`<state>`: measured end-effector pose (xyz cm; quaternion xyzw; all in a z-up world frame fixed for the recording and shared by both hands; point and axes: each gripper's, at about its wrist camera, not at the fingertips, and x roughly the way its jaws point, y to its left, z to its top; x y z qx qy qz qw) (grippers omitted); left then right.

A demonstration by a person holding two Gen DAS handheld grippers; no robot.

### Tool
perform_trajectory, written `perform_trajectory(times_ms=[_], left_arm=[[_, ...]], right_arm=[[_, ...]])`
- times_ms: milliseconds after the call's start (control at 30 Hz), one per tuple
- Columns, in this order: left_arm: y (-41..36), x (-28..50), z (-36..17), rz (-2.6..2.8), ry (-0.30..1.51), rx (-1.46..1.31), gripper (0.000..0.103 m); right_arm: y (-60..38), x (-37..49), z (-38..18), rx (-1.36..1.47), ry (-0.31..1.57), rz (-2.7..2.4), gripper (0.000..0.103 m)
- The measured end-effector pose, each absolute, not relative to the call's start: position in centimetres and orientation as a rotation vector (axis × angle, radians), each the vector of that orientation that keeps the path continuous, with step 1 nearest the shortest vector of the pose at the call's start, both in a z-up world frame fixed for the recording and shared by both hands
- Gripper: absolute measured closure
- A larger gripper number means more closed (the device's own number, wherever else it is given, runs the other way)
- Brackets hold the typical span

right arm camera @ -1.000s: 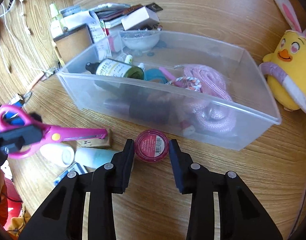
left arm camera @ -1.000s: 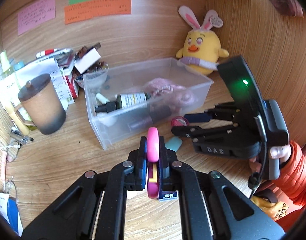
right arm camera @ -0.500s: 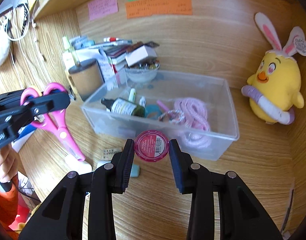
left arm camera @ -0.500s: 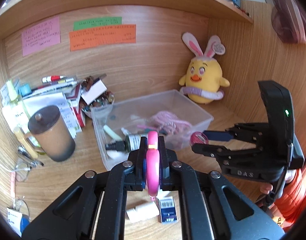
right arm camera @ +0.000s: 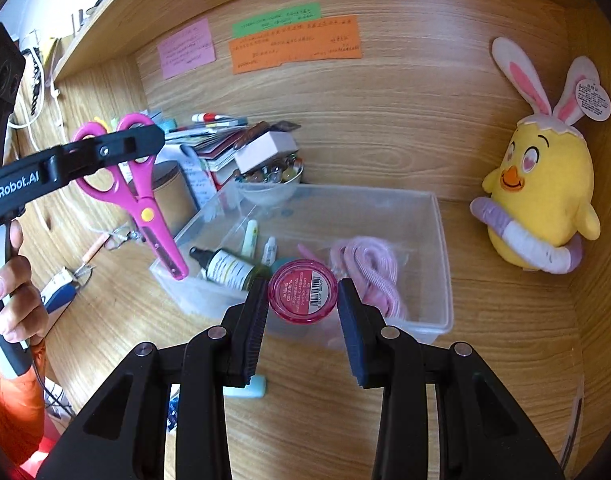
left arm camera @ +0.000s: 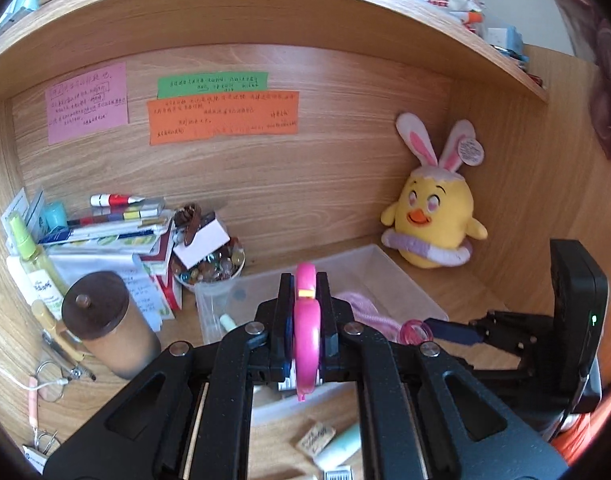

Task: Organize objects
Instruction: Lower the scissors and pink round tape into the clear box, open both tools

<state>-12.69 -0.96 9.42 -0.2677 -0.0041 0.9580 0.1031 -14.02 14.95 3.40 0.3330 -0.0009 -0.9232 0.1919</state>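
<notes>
Both grippers are matte black plastic, each finger a cut-out linkage arm pinned with round silver screws and ending in a flat ribbed pad. The left gripper [left arm camera: 305,320] carries white lettering reading "enRobot.AI" along its side, and the right gripper [right arm camera: 303,312] has a tall black housing with a small green light. The person wears an orange sleeve [right arm camera: 15,400].

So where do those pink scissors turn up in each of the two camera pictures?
Left wrist view: the pink scissors sit dead centre, seen edge-on, clamped in the left gripper.
Right wrist view: the same scissors hang at upper left, blades pointing down toward the clear plastic bin.
Shared landmark: the yellow bunny-eared plush stands at the right in both views, just beyond the bin.
</notes>
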Motion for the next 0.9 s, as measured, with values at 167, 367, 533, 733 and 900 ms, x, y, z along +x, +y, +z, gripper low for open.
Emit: perform_trajectory(times_ms=[167,367,533,733,900], left_arm=[[0.1,-14.5,9.1,2.843,-0.013,-0.771,0.095],[0.6,-17.3,7.5,2.885,-0.037,-0.805,0.095],[-0.1,-19.2,6.0,2.899,-0.038,-0.883,0.095],[-1.2,-19.6,4.5,2.890,-0.038,-0.966,0.095],[-1.6,-18.8,3.6,2.870,-0.001,-1.017,0.089]], right_arm=[[15.2,-15.6,3.1,0.956,0.001,-2.607,0.071],[15.0,-17.6,2.0,1.004,0.004,-2.603,0.071],[14.6,-18.8,1.0,1.040,0.017,-2.596,0.071],[14.3,-19.6,0.1,1.080,0.032,-2.590,0.070],[14.0,-19.9,-0.3,1.104,0.066,-2.601,0.066]])
